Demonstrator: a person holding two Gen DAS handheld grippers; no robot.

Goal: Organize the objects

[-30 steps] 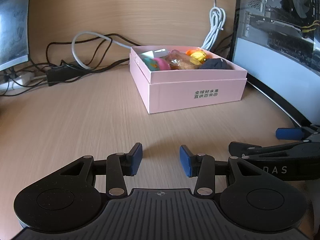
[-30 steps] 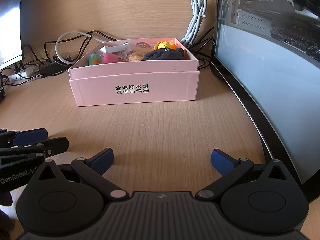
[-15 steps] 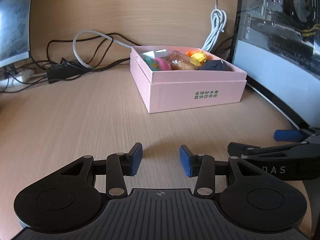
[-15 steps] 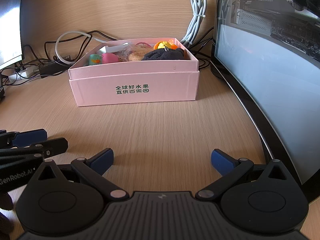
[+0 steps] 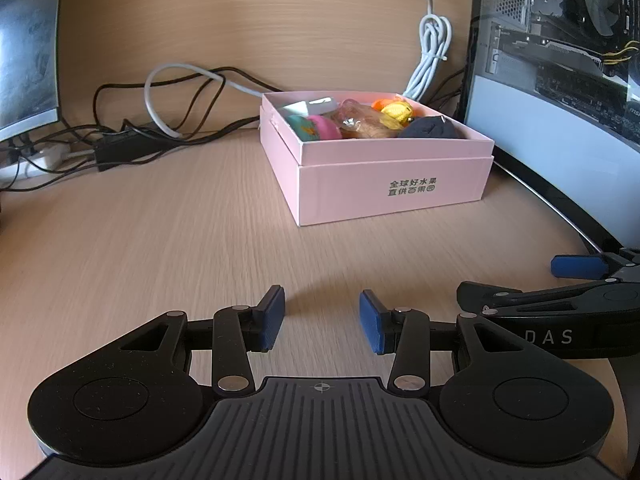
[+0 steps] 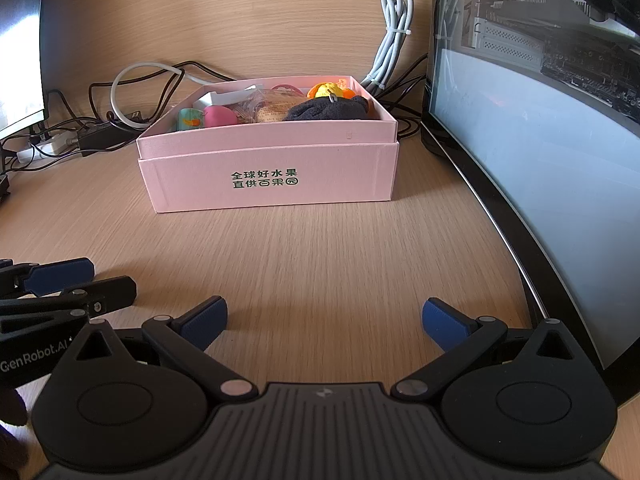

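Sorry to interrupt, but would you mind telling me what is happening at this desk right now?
A person holds two handheld grippers low over the wooden desk, both facing a pink box. The left gripper and right gripper are open and hold nothing. The box already contains small items, including a dark cloth, a yellow toy and a pink piece. Nothing is being handled now.

The box [image 6: 268, 176] sits on the desk [image 6: 320, 264], cables [image 6: 152, 80] behind, monitor [image 6: 540, 168] right.
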